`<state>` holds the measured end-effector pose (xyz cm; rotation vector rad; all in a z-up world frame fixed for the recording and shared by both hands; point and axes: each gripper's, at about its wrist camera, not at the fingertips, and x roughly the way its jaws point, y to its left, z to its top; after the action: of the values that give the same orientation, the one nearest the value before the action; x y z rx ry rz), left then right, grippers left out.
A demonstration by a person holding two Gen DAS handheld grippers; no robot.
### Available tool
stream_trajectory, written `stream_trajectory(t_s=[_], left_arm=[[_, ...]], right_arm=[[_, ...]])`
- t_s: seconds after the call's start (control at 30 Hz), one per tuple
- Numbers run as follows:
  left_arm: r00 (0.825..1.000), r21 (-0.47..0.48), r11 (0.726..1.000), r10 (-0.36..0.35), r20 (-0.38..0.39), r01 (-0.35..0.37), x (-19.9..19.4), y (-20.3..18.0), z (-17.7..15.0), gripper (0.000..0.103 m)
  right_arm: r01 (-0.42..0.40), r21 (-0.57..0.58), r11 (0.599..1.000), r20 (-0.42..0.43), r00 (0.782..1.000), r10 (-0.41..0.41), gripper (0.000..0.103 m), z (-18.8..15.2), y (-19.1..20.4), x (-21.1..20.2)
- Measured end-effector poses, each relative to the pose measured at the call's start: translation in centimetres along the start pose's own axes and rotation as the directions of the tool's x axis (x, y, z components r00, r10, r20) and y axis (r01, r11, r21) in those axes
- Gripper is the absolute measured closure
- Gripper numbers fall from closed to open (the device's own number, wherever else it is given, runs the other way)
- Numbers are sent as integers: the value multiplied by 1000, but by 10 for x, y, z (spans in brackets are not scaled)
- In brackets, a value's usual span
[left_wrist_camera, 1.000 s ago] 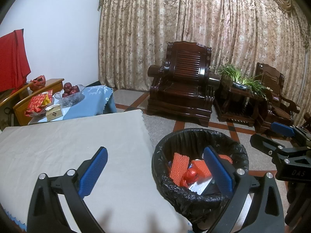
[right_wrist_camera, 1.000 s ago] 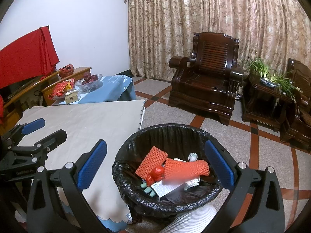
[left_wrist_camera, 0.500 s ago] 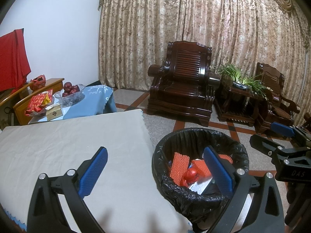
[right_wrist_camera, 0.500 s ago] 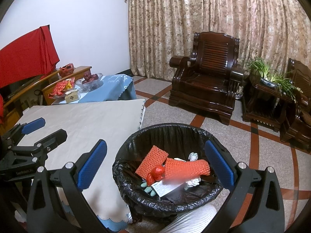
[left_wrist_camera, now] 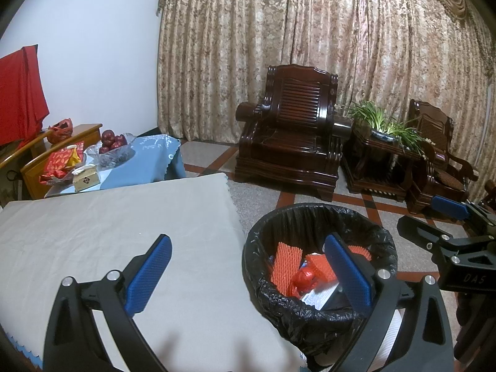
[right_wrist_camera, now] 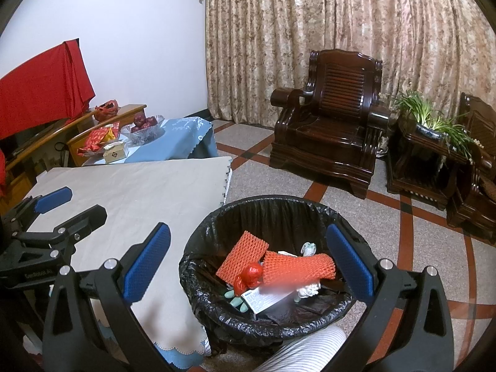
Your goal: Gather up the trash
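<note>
Trash bin (right_wrist_camera: pixel 214 297): round, lined with a crinkled glossy black bag, standing on the floor just beside the table's corner
Trash inside: two orange foam nets (right_wrist_camera: pixel 297 268) with a diamond mesh, one crumpled shiny red wrapper (right_wrist_camera: pixel 248 279), one printed white card (right_wrist_camera: pixel 263 299), pale green and white scraps
Left gripper (left_wrist_camera: pixel 245 274): black frame, blue ribbed pads, jaws spread wide with nothing between them, over the table edge and bin rim
Right gripper (right_wrist_camera: pixel 248 266): same build, jaws spread wide and empty, above the bin
Table (left_wrist_camera: pixel 108 226): flat, covered in smooth grey cloth with a scalloped edge
Change from one second ago: none seen; both grippers and the trash sit as before
Room: two dark carved wooden armchairs (right_wrist_camera: pixel 328 124), one leafy plant (right_wrist_camera: pixel 434 121), one glass bowl of red apples (left_wrist_camera: pixel 111 150), patterned beige curtains (left_wrist_camera: pixel 310 37)
</note>
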<state>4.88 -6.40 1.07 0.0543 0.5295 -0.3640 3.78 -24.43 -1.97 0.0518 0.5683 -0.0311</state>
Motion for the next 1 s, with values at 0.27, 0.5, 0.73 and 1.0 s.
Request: stream_trajectory(t_s=[0.27,0.5,0.73,1.0], left_arm=[[1000,1,1000,0,-1,0,0,1,0,6],[1000,-1,1000,1,-4,-1,0,0,0,6],[1000,-3,1000,0,-7,0,-3,0,-4,6],[1000,-4,1000,0,-10,0,-3,0,-5,6]], right_arm=[[0,0,1000,-1,1000,0,5,1,1,0],[0,0,1000,-1,1000,0,5,-1,0,0],[0,0,1000,-2,1000,0,5,-1,0,0],[-2,2,1000,-6,1000,2,5,-2,2,-1]])
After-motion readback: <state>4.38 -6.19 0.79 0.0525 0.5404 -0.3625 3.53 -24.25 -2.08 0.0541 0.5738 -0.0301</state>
